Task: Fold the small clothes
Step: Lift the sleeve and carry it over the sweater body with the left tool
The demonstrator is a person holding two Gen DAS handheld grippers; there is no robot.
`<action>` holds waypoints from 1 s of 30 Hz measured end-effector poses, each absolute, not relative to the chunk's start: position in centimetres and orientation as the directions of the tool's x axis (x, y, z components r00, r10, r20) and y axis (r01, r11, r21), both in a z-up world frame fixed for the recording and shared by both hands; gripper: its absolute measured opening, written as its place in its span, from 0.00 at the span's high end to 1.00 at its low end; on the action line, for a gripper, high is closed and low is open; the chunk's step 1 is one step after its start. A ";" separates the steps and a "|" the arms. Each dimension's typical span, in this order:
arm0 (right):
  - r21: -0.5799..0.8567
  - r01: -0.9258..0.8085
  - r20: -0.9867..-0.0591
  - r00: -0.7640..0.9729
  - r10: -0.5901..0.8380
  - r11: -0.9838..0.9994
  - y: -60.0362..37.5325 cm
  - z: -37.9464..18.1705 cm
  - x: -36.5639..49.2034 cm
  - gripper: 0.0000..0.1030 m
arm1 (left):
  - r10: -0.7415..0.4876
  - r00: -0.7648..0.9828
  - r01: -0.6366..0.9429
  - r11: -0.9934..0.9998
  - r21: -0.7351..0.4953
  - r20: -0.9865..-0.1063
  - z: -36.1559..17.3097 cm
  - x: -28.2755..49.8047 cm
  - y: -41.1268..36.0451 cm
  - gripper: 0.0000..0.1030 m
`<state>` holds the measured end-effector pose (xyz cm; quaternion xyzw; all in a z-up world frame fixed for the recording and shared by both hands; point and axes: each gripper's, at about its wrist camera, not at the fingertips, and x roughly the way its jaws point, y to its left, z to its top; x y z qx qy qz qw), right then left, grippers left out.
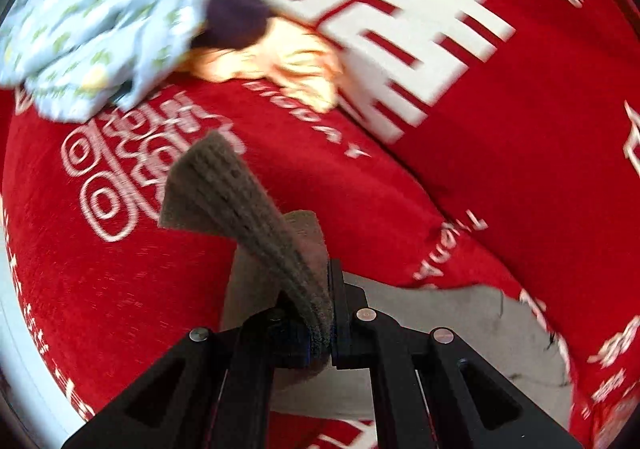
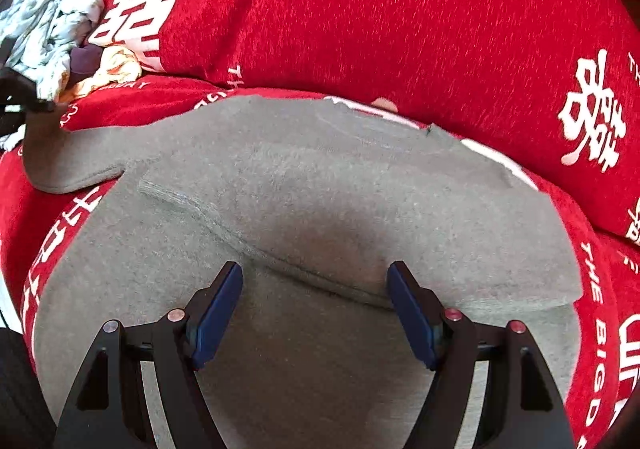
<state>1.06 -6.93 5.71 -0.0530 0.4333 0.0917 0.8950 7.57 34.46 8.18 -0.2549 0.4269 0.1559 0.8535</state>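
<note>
Grey knit garment point(image 2: 320, 209) lies spread on the red printed cover point(image 2: 360, 9), soft, light and limp. Left gripper point(image 1: 320, 329) is clamped tight on its ribbed cuff point(image 1: 236, 201), lifted off the cover. Right gripper point(image 2: 316, 309) hovers over the garment's body, jaws wide, holding nothing. Hems and cuffs look the surest places to pinch.

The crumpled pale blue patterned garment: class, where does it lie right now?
The crumpled pale blue patterned garment lies at the upper left of both wrist views, on the red printed cover, beside a dark purple cloth and an orange cloth.
</note>
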 end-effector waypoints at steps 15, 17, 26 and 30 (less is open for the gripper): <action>0.067 -0.147 -0.798 0.586 0.142 0.987 -12.5 3.9 -0.2 0.24 | 0.013 0.542 -0.283 0.944 -0.169 -0.840 9.0 11.3 19.1 0.94; 0.060 -0.148 -0.789 0.599 0.138 0.987 -12.4 3.7 -0.5 0.25 | 0.014 0.536 -0.259 0.954 -0.148 -0.844 9.1 11.6 17.2 0.94; 0.102 -0.145 -0.777 0.606 0.170 0.984 -13.6 3.6 -1.4 0.25 | 0.018 0.516 -0.174 0.981 -0.084 -0.856 8.7 11.5 10.5 0.94; 0.121 -0.131 -0.772 0.610 0.177 0.984 -14.7 3.6 -2.2 0.24 | 0.014 0.510 -0.149 0.986 -0.072 -0.860 8.5 11.1 8.3 0.94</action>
